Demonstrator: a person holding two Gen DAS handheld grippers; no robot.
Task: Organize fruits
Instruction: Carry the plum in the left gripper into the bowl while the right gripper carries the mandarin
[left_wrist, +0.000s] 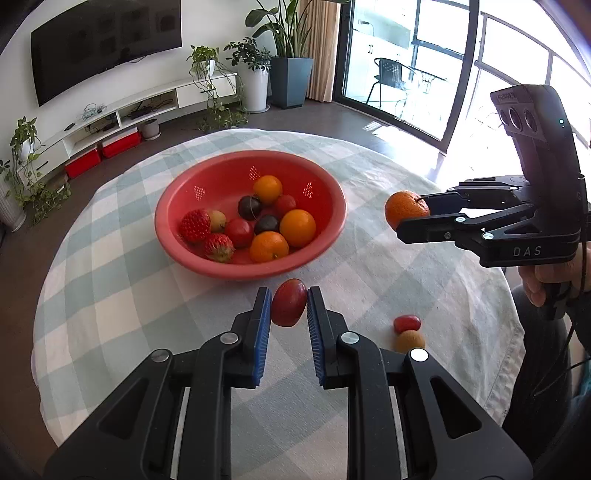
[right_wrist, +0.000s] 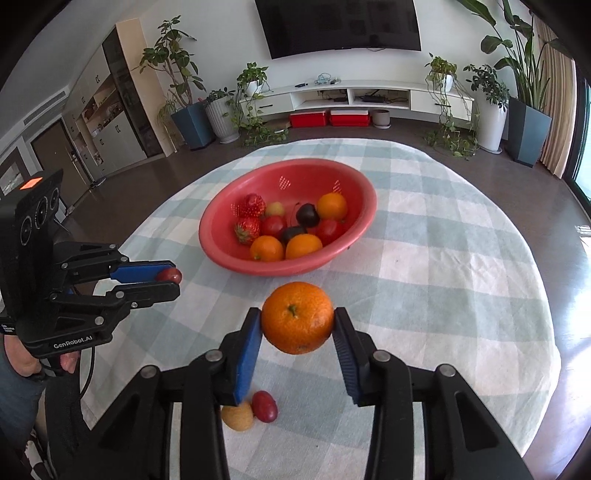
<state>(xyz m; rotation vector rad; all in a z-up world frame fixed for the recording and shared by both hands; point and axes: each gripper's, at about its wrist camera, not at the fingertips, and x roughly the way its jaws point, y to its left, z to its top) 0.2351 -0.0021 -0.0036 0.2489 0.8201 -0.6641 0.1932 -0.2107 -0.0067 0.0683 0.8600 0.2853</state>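
My left gripper (left_wrist: 289, 304) is shut on a small red oval fruit (left_wrist: 289, 302), held above the checked cloth just in front of the red bowl (left_wrist: 207, 266). From the right wrist view the same gripper (right_wrist: 173, 280) shows at the left with the red fruit (right_wrist: 169, 274) at its tips. My right gripper (right_wrist: 297, 319) is shut on an orange (right_wrist: 297, 317), lifted off the table; it appears at the right in the left wrist view (left_wrist: 410, 216). The bowl (right_wrist: 229, 262) holds oranges, strawberries, tomatoes and dark fruits.
On the cloth near the front edge lie a small red fruit (right_wrist: 264, 406) and a tan round fruit (right_wrist: 238, 416), touching each other; both also show in the left wrist view, red fruit (left_wrist: 407, 323) and tan fruit (left_wrist: 410, 340). A hand (left_wrist: 546, 280) holds the right gripper's handle.
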